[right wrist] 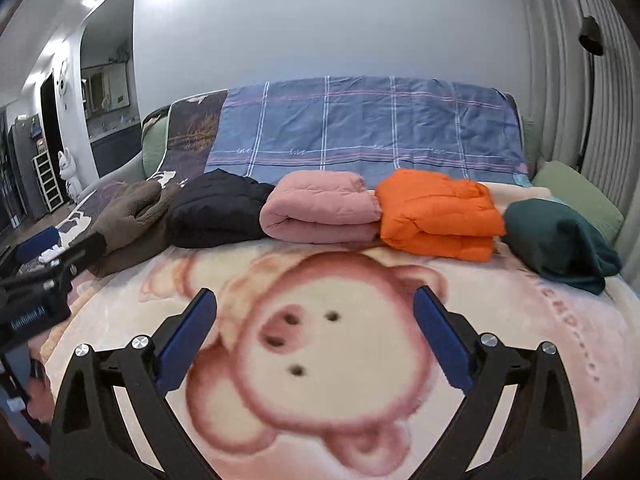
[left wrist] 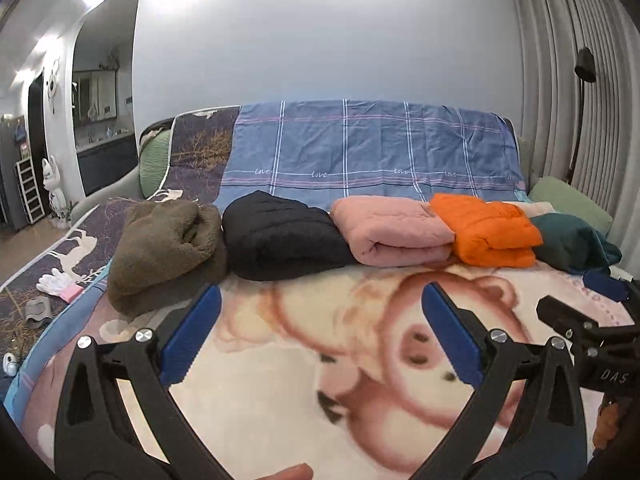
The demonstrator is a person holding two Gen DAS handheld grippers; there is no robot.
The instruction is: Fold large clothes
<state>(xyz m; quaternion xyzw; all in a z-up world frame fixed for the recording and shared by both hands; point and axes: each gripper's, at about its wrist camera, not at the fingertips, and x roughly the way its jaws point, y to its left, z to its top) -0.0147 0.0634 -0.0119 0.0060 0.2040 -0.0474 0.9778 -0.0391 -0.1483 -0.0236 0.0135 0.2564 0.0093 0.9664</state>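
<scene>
Left wrist view: the left gripper [left wrist: 320, 334] hangs over the pig-print blanket [left wrist: 280, 380], jaws wide and empty, with brown fleece [left wrist: 166, 256], black jacket [left wrist: 280, 236] and pink quilted coat [left wrist: 394, 234] folded beyond them. Right wrist view: the right gripper [right wrist: 316, 338] is likewise spread and empty, the orange jacket [right wrist: 438, 214] ahead of its jaws and the teal garment [right wrist: 560, 246] off to their right. The teal one looks loosest, so the next move probably calls for pulling it onto the blanket to fold.

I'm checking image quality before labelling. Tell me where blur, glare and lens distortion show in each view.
Left wrist view: ceiling light blows out the top, the curtain bows from fisheye distortion, and the pig-print blanket near the open left tongs is soft. Right wrist view: milder glare at the top, the blanket blurred by the open right tongs; the folded orange jacket is sharper.
</scene>
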